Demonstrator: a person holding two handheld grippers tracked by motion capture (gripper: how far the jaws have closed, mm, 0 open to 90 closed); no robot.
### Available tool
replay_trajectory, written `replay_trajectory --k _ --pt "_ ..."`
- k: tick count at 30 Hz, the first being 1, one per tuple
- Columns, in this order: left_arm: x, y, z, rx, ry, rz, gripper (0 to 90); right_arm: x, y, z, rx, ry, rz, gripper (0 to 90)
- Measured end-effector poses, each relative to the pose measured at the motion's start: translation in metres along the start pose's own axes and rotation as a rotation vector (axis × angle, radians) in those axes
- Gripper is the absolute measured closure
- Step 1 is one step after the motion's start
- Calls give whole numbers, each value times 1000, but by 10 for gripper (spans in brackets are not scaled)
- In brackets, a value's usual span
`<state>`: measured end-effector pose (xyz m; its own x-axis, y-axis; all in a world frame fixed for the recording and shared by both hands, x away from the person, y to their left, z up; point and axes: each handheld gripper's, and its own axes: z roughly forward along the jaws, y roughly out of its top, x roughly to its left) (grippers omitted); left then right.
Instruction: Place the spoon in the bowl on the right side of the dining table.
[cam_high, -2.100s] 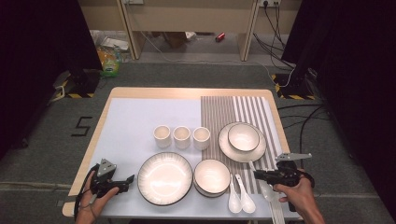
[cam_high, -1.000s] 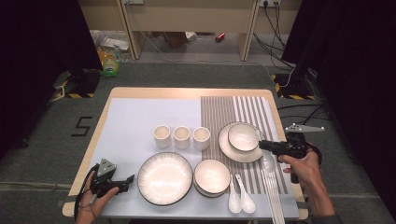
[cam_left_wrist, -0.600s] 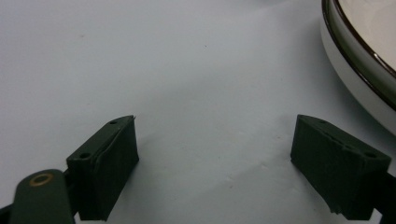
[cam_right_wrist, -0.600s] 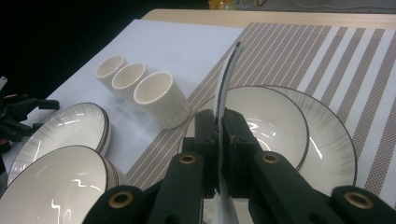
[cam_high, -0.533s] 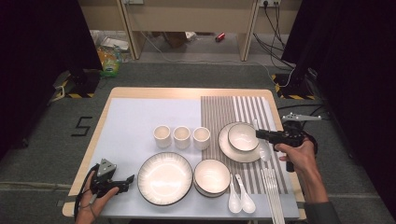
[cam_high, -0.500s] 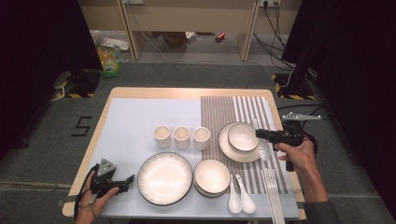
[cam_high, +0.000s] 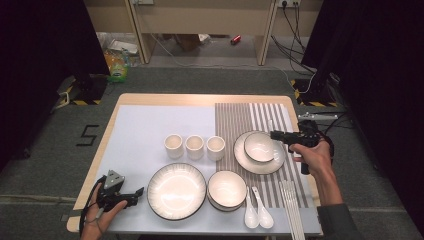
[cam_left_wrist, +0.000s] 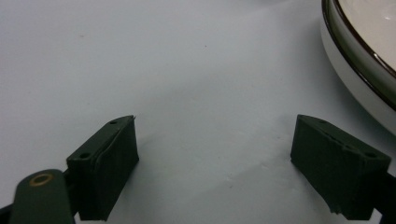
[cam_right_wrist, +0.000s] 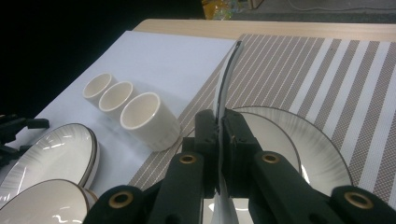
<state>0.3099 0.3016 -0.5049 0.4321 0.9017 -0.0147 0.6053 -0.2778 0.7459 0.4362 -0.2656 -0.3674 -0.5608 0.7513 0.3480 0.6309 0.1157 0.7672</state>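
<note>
My right gripper (cam_high: 274, 134) (cam_right_wrist: 218, 154) is shut on a thin pale chopstick (cam_right_wrist: 227, 74), which runs up between the jaws and past them. It hovers at the right rim of a small bowl (cam_high: 258, 146) that sits on a plate (cam_high: 260, 165) on the striped mat. My left gripper (cam_high: 139, 192) (cam_left_wrist: 215, 172) rests on the pale mat at the front left, open, with nothing between its jaws. Just to its right is a large plate (cam_high: 176, 190) (cam_left_wrist: 359, 60).
Three cups (cam_high: 194, 147) (cam_right_wrist: 142, 119) stand in a row mid-table. A second bowl (cam_high: 227, 189) sits beside the large plate, with two white spoons (cam_high: 257, 214) to its right. Several more chopsticks (cam_high: 291, 210) lie near the front right edge.
My right gripper has travelled from the front right corner toward the back and left, to the plate with the bowl, carrying the chopstick. The left gripper has stayed put.
</note>
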Motion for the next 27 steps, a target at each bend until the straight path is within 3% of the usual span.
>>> replay_trajectory --k 27 --pt "0 0 0 0 0 1 137 -20 13 21 -3 -36 59 858"
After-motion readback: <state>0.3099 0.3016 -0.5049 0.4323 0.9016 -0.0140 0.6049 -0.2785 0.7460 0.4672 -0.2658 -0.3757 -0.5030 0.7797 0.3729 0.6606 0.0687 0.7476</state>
